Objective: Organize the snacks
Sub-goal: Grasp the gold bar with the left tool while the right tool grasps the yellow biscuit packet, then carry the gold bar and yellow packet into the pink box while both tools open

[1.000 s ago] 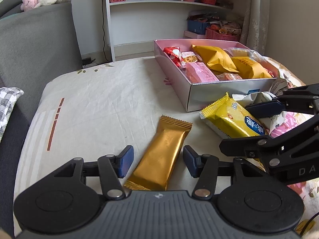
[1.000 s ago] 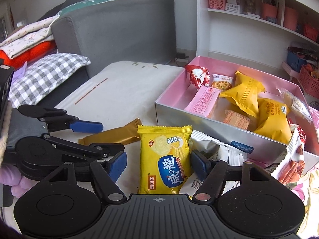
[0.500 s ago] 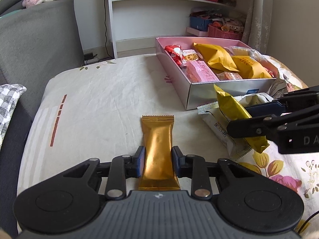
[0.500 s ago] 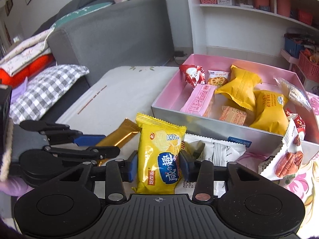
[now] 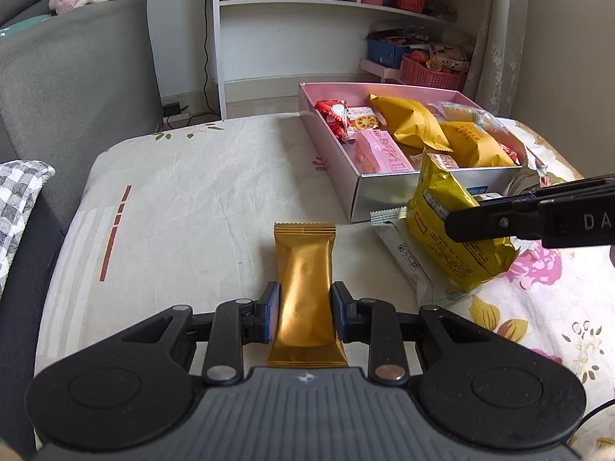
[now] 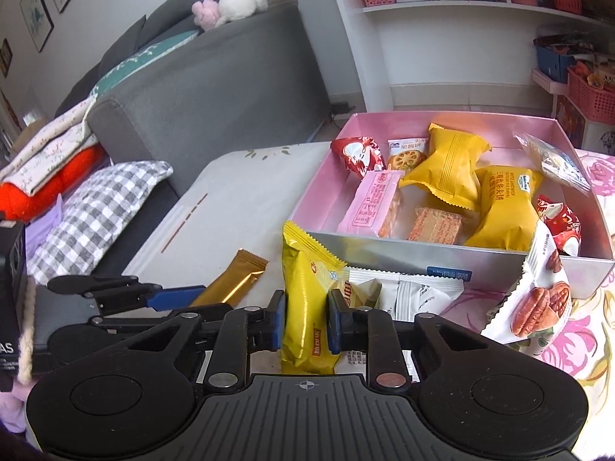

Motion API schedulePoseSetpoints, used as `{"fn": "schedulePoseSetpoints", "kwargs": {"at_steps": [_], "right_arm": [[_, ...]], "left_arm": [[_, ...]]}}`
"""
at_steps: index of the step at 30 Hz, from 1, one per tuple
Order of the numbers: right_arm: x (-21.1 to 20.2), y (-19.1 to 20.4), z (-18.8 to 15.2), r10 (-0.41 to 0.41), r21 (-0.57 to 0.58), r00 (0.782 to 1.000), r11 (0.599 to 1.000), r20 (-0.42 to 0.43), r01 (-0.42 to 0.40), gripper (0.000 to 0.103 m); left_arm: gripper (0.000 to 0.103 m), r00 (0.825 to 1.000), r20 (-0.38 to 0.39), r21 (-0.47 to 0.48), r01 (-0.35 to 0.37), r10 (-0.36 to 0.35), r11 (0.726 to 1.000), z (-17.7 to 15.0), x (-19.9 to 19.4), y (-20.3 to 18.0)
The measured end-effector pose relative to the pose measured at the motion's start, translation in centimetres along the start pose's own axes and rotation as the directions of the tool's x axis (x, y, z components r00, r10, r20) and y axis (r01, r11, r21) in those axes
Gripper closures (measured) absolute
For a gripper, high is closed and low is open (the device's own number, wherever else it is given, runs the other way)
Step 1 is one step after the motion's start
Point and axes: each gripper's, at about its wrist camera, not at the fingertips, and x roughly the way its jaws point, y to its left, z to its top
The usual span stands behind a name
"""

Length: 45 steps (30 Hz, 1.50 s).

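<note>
1. Left claw [image 5: 304, 317]: blue pads clamped on the two long sides of a gold wrapper bar [image 5: 303, 292], lower centre of the left wrist view. The bar is glossy, metallic gold, narrow, with crimped ends. Its far end points up the frame; its near end sits against the claw body.
2. Right claw [image 6: 305, 322]: pads pressed on a yellow cracker packet [image 6: 307, 307], lower centre of the right wrist view. The packet stands on edge, the crimped top corner pointing up. Red and white print shows on its lower part.
3. In the left wrist view the same yellow cracker packet [image 5: 453, 226] appears at the right, its back panel with fine print facing the camera, gripped by the dark arm of the right claw [image 5: 461, 224].
4. Under and beside the yellow packet lies a white packet [image 6: 407, 292], flat on the floral cloth [image 5: 184, 192].
5. Pink box [image 6: 319, 192], upper right of the right wrist view, silver outer wall. Inside: a red packet, a pink packet, two yellow pillow packs, a small round-biscuit packet, a clear bag.
6. A walnut-print bag [image 6: 538, 299] leans at the box's near right corner.
7. Grey sofa [image 6: 215, 88] fills the upper left, with a checked cushion [image 6: 92, 207] below it.
</note>
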Motion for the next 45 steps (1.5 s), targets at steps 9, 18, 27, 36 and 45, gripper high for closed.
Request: {"fn": "schedulePoseSetpoints", "kwargs": {"at_steps": [9,18,27,36,45], "right_arm": [[-0.6,-1.5,0.6,-0.002,0.071,1.000,0.997,0.010,0.001,0.086],[0.0,-1.8,0.4,-0.036,0.070,0.999,0.997,0.000,0.036,0.081],[0.3,-1.0,0.3,-0.059,0.010,0.998,0.998,0.009,0.058,0.083],[0.9,-0.4,0.1,-0.038,0.000,0.999,0.999,-0.019,0.038,0.080],[-0.3,-1.0,0.6,0.014,0.074,1.000,0.997,0.003,-0.014,0.085]], "left_arm": [[0.077,1.000,0.004,-0.005,0.012,-0.012,1.000,0.1,-0.3,-0.1],[0.077,1.000,-0.021,0.001,0.005,-0.005,1.000,0.0,0.1,-0.2],[0.077,0.999,-0.037,-0.004,0.004,-0.005,1.000,-0.1,0.4,-0.5],[0.077,0.999,-0.041,-0.005,0.014,-0.014,1.000,-0.1,0.4,-1.0],[0.077,0.999,-0.011,-0.031,0.030,-0.030,0.999,0.4,-0.5,-1.0]]}}
